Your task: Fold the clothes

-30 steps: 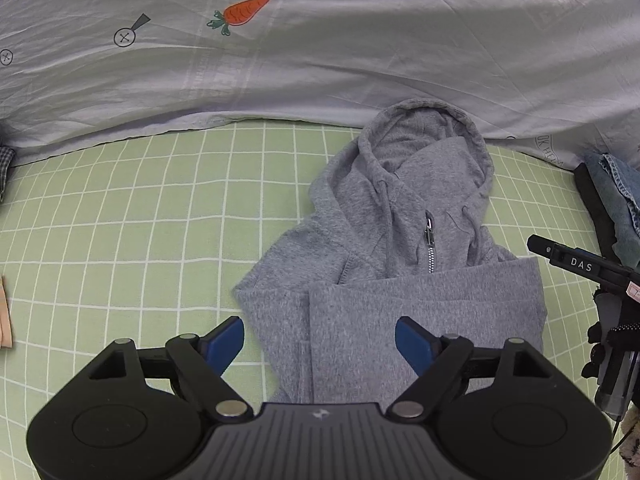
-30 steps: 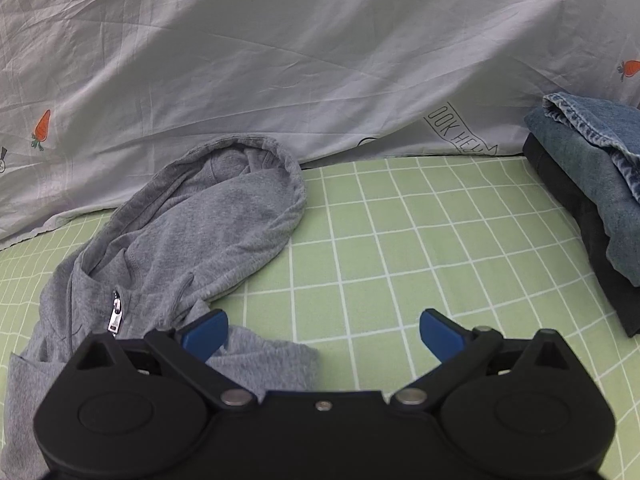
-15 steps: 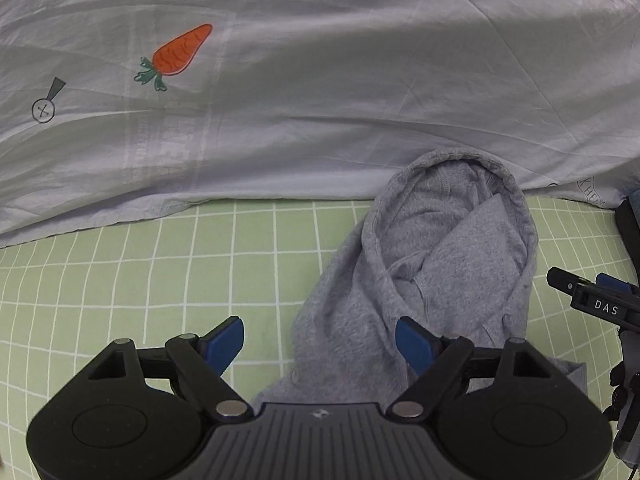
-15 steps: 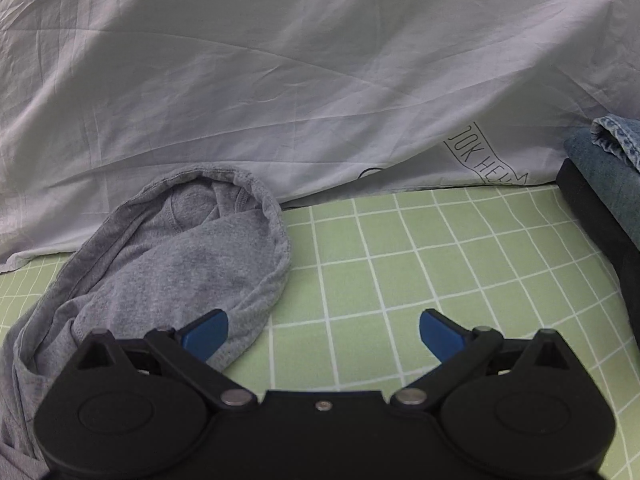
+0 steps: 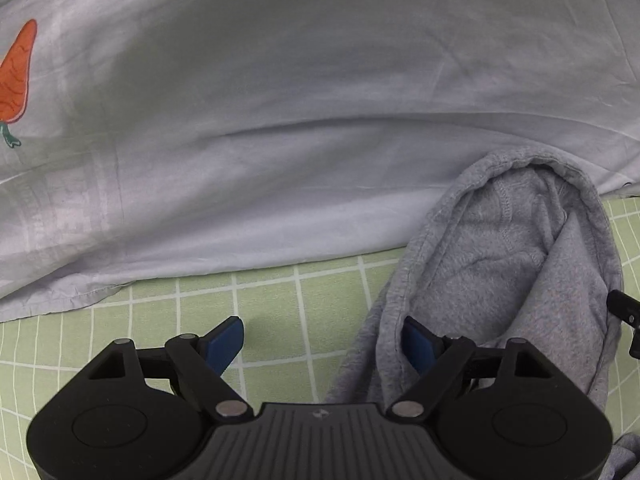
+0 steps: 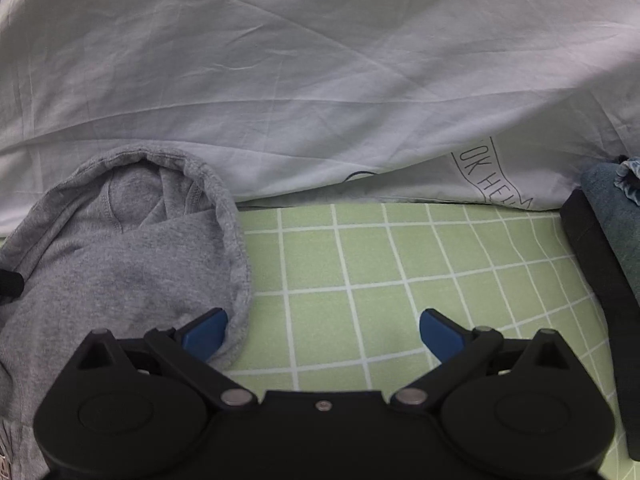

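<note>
1. Both tools are low over the bed. The left gripper (image 5: 322,342) has its jaws wide apart, straddling the left edge of the grey hoodie's (image 5: 516,280) hood. The right gripper (image 6: 322,332) is just as wide apart, straddling the hood's right edge. Neither holds anything.

2. The hoodie lies on the green checked sheet (image 6: 360,264), its hood pointing at the white duvet (image 6: 300,80) and touching or almost touching it. The body of the hoodie is mostly hidden under the tools.

3. First risk: the hood has two layers, rim and lining. A shallow bite on either side would likely catch only the top layer, and the hood would open up instead of folding flat.

4. Second risk: one blue pad on each tool sits over bare sheet. Close too low and the sheet gets pinched along with the hem and drags with the fold.

5. Third risk: uneven grips left and right would probably skew the fold line.

6. Watch the folded jeans (image 6: 608,220) at the right; a wide swing of the right tool could knock that pile.
</note>
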### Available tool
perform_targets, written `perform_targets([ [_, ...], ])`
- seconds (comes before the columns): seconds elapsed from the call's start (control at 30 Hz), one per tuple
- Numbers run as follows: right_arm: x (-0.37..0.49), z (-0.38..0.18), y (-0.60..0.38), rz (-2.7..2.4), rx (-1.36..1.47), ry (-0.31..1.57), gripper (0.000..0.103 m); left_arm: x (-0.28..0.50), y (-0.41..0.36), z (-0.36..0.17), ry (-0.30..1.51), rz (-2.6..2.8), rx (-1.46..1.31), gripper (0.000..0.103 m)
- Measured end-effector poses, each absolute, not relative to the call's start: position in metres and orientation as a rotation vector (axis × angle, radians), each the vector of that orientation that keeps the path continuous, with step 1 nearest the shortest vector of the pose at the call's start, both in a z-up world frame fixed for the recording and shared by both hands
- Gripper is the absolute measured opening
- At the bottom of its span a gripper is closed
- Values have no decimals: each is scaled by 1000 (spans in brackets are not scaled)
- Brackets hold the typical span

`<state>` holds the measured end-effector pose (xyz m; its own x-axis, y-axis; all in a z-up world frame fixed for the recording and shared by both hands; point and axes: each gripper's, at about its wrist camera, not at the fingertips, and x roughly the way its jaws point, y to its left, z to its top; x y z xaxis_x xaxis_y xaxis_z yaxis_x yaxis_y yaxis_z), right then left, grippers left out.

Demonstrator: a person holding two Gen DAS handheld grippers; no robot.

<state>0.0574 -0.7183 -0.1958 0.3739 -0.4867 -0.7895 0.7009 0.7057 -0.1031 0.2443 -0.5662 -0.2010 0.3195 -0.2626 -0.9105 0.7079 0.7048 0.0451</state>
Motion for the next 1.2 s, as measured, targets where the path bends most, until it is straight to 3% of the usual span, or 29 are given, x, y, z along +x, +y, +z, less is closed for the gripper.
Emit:
perform_targets([
  [0.23, 50, -185, -709, -864, 169, 915, 103, 248, -540, -179, 963, -516, 519, 85],
  [0.43, 18, -135, -678, -924, 76, 765, 103, 219, -499, -125, 807, -512, 495, 85],
  [0.8, -74, -67, -594, -967, 19, 544, 103, 143, -384, -58, 736, -458, 234, 85],
  [1.2, -157, -79, -525, -947, -39, 579, 103, 56, -300, -64, 746, -470, 236, 85],
])
